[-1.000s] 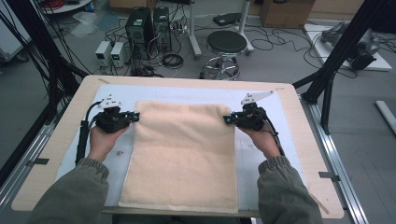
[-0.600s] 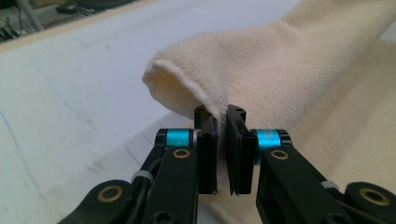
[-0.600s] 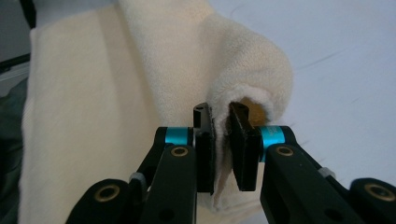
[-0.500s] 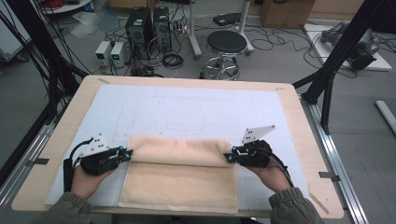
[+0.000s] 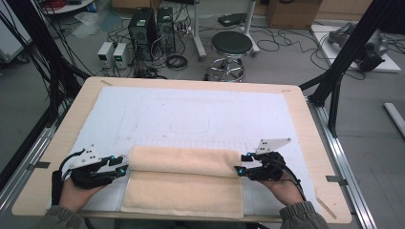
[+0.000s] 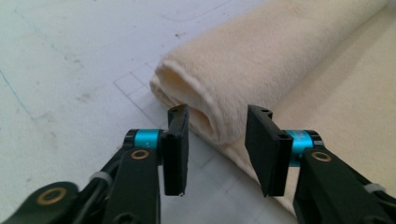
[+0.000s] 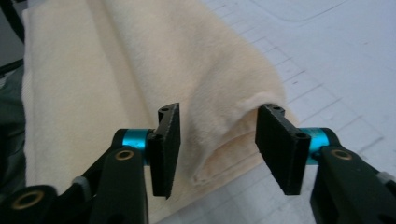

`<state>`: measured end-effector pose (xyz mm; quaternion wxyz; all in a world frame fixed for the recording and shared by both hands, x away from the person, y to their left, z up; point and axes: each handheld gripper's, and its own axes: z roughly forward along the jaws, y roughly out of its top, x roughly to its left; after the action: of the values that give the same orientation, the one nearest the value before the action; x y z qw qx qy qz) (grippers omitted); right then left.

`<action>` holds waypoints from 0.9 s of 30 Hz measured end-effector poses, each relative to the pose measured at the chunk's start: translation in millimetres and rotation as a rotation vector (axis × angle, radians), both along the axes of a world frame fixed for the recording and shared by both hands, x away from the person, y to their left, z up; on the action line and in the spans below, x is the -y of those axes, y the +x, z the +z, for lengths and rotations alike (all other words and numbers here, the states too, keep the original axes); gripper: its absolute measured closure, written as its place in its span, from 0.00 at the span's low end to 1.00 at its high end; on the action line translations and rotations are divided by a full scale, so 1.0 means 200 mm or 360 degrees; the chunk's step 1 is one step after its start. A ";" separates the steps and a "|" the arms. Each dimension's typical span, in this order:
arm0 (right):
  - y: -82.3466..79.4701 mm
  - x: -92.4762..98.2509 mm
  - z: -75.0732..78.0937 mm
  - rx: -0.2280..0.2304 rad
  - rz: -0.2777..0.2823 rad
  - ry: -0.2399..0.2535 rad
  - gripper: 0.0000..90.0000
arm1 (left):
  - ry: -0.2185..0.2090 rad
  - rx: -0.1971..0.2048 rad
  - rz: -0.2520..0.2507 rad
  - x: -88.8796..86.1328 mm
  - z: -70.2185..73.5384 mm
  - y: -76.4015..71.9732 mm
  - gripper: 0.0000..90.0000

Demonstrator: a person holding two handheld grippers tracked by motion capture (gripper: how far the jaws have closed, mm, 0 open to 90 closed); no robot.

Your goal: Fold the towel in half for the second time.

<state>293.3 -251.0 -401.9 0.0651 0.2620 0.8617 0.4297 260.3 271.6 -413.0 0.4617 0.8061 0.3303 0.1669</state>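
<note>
A cream towel (image 5: 184, 183) lies folded over on itself near the front edge of the table, its rounded fold facing away from the person. My left gripper (image 5: 118, 164) is at the fold's left end and my right gripper (image 5: 239, 163) at its right end. In the left gripper view the gripper (image 6: 217, 149) has just been opening; the towel's (image 6: 280, 60) folded corner sits between the jaws, which stand clear of it. The right gripper (image 7: 217, 149) has likewise just been opening around the towel's (image 7: 140, 60) other corner, without pressing on it.
A white mat (image 5: 191, 109) with faint drawn lines covers the wooden table (image 5: 305, 143). Beyond the table are a round stool (image 5: 231, 45), computer towers (image 5: 150, 24), floor cables, and black frame posts (image 5: 344, 57) at both sides.
Both hands drew the towel's far edge toward the person, folding it over the near half. Since half a second ago both grippers' jaws have opened and released the cloth.
</note>
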 end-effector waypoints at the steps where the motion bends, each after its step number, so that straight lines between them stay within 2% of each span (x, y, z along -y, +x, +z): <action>1: 0.01 0.00 0.01 0.0004 -0.0016 0.0003 0.51 | 0.0001 0.0005 0.0005 0.01 0.01 0.01 0.58; 6: 0.05 0.00 0.04 0.0047 -0.0054 -0.0004 0.47 | -0.0015 0.0029 0.0005 0.05 0.04 0.09 0.51; 11: 0.11 0.00 0.04 0.0022 -0.0061 0.0021 0.47 | -0.0006 0.0021 -0.0016 0.09 0.05 0.16 0.48; 14: 0.15 -0.04 0.03 0.0000 -0.0031 0.0017 0.45 | 0.0007 -0.0009 -0.0025 0.11 0.04 0.21 0.45; 19: 0.22 -0.11 0.00 -0.0051 0.0013 -0.0018 0.45 | 0.0014 -0.0101 -0.0040 0.13 0.01 0.27 0.42; 21: 0.24 -0.11 -0.02 -0.0086 0.0023 -0.0028 0.48 | 0.0020 -0.0152 -0.0080 0.13 0.00 0.28 0.46; 22: 0.25 -0.12 -0.03 -0.0110 0.0050 -0.0039 0.52 | 0.0010 -0.0162 -0.0094 0.13 -0.01 0.28 0.51; 25: 0.24 -0.13 -0.04 -0.0140 0.0130 -0.0042 0.72 | 0.0003 -0.0151 -0.0132 0.12 0.00 0.27 0.72; 27: 0.22 -0.14 -0.02 -0.0116 0.0179 -0.0049 0.82 | 0.0003 -0.0137 -0.0148 0.12 0.01 0.25 0.83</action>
<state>337.0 -223.3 -405.8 0.0133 0.2276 0.8834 0.4095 310.4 247.7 -412.0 0.4537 0.8274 0.3117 0.1108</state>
